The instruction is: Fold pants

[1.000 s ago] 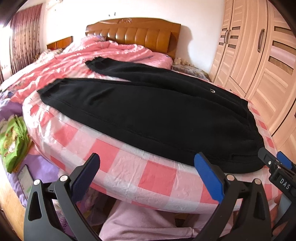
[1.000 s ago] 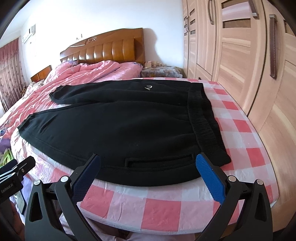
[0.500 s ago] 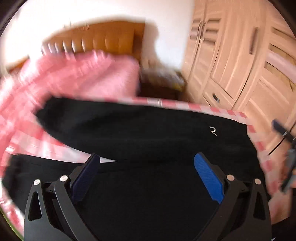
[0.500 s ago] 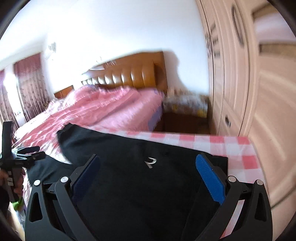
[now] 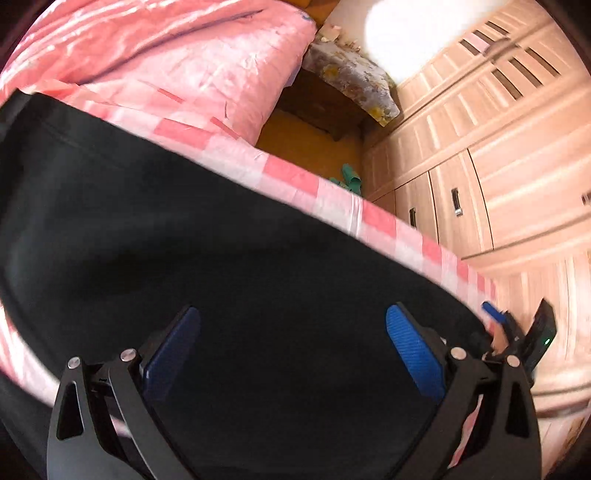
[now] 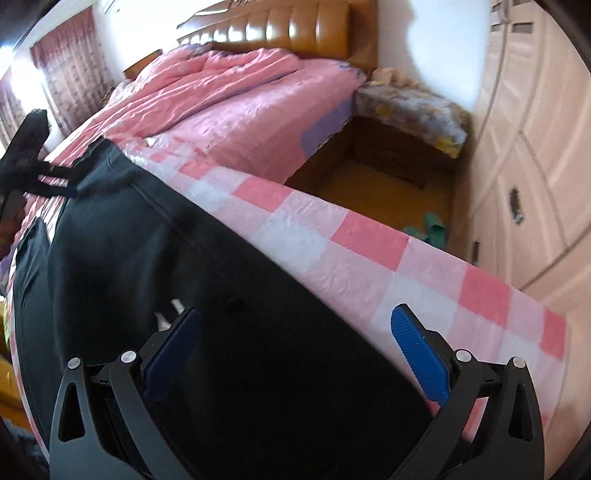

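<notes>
Black fabric of the pants [image 5: 229, 280] fills the centre and lower left of the left wrist view, lying flat on the pink-and-white checked sheet [image 5: 373, 218]. The left gripper [image 5: 293, 325] hangs over this fabric with its jaws wide apart and nothing between them; the blue pads [image 5: 413, 347] face each other across the cloth. At the right edge of the same view the right gripper [image 5: 517, 332] appears beside the far rim of the pants.

In the right wrist view the pants [image 6: 207, 302] run from the left of the frame to the bottom centre, and a small white logo [image 6: 168, 314] shows just above the left finger. The right gripper [image 6: 295, 328] also has its jaws spread wide, one pad over the black fabric and the other over the checked sheet [image 6: 436, 273]. The left gripper [image 6: 27, 162] sits at the left edge. A pink quilt [image 6: 229, 92], headboard [image 6: 295, 33], nightstand [image 6: 406, 107], green slippers [image 6: 432, 227] and wardrobe [image 6: 535, 147] occupy the upper frame.
</notes>
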Tool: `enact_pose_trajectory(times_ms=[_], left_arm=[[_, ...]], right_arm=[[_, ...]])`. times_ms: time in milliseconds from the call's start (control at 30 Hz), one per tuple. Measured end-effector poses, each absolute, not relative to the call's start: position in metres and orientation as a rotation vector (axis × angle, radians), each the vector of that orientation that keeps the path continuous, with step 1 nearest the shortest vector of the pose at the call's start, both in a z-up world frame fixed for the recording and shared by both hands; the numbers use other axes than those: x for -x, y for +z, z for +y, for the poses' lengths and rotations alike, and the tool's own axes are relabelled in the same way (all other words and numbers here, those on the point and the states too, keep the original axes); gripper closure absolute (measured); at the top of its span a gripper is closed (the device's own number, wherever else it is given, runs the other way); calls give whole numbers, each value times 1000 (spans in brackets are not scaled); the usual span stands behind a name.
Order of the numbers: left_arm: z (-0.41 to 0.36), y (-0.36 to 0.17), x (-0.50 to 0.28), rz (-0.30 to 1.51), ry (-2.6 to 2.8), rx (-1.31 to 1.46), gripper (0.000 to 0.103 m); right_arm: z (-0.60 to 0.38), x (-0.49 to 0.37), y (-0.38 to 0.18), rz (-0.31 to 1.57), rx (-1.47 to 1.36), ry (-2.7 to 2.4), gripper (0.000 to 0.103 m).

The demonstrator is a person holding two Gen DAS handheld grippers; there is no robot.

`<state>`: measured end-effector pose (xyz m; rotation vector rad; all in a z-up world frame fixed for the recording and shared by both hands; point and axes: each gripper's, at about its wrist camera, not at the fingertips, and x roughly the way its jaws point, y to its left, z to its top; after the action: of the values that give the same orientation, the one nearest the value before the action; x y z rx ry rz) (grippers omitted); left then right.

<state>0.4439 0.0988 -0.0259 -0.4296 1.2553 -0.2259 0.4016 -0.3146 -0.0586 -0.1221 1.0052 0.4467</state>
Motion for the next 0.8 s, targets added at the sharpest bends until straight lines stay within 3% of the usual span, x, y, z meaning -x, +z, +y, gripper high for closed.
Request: enact_pose_trajectory(times_ms=[167,300,400,500,800], left_arm=[[86,-35,-471,1268,-162,410,9],[83,-40,-480,1300,-117,435,26],[81,-43,-490,1326,-92,471,27],[81,-45,-492,1344,-66,523,29],[64,-48,-499,1375,4,580,30]], right_arm=[[-316,-419,-73,1029,149,527,18],[-314,-411,-71,1007,175,587,29],[-310,-398,-68,991,196,634,67],[-301,-377,-59,921,304,574,93],[-285,-301,-15,668,387,471,94]])
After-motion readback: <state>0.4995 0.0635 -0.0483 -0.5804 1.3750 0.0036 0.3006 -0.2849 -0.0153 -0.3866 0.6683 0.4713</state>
